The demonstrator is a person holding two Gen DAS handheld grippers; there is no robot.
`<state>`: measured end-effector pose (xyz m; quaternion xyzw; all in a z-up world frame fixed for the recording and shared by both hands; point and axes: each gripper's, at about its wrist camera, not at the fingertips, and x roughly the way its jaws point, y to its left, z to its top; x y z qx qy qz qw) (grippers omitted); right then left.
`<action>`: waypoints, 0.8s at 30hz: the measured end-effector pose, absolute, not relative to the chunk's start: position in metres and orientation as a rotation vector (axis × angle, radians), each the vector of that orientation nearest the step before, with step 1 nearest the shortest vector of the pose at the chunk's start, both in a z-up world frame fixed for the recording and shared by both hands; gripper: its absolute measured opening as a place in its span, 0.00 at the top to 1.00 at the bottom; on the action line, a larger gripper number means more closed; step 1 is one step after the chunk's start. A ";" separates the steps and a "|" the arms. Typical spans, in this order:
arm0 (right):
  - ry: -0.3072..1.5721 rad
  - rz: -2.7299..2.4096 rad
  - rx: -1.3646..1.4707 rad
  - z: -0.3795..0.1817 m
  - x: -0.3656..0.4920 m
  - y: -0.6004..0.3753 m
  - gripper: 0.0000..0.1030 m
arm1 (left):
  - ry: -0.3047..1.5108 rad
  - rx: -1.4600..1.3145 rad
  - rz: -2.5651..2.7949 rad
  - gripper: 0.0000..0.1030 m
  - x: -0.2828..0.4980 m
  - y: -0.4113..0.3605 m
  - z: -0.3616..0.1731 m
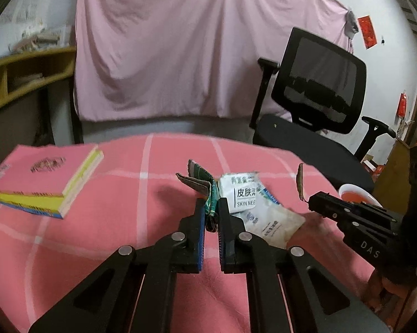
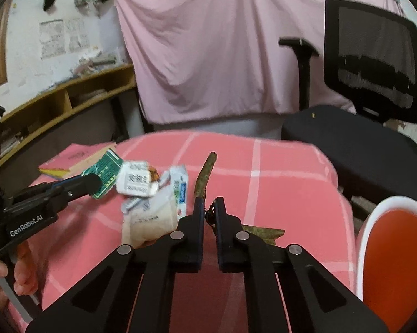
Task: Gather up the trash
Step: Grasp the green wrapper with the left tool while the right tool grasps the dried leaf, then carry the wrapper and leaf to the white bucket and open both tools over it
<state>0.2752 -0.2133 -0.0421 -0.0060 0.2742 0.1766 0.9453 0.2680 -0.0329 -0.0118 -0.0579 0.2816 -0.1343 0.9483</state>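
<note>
On the pink checked cloth (image 1: 97, 236) lies a small heap of trash. My left gripper (image 1: 210, 204) is shut on a folded green and brown wrapper (image 1: 205, 186), which sticks up past the fingertips. The right wrist view shows this gripper (image 2: 97, 184) at the left, holding the green wrapper (image 2: 105, 172). White packets (image 1: 241, 194) (image 2: 133, 181) and a beige sachet (image 1: 277, 222) (image 2: 150, 216) lie just right of it. My right gripper (image 2: 209, 208) is shut on the stalk of a dry brown leaf (image 2: 205, 172), which stands upright. In the left wrist view the right gripper (image 1: 311, 201) holds that leaf (image 1: 300, 180).
A pink book (image 1: 41, 174) (image 2: 77, 155) lies at the table's left. A white bin with an orange inside (image 2: 397, 249) stands at the right edge. A black office chair (image 1: 319, 91) is behind it. A second leaf piece (image 2: 264, 233) lies under the right gripper. A hand (image 2: 2, 277) grips the left tool.
</note>
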 end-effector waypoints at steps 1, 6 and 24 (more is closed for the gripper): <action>0.532 0.358 -0.015 -0.040 0.271 -0.213 0.95 | 0.548 -0.106 -0.271 0.94 0.263 -0.034 -0.009; 0.403 0.361 -0.039 -0.029 0.250 -0.213 0.95 | 0.444 -0.060 -0.250 0.94 0.244 -0.041 -0.002; 0.057 0.304 -0.049 -0.002 0.192 -0.226 0.95 | 0.115 -0.007 -0.152 0.94 0.172 -0.049 0.012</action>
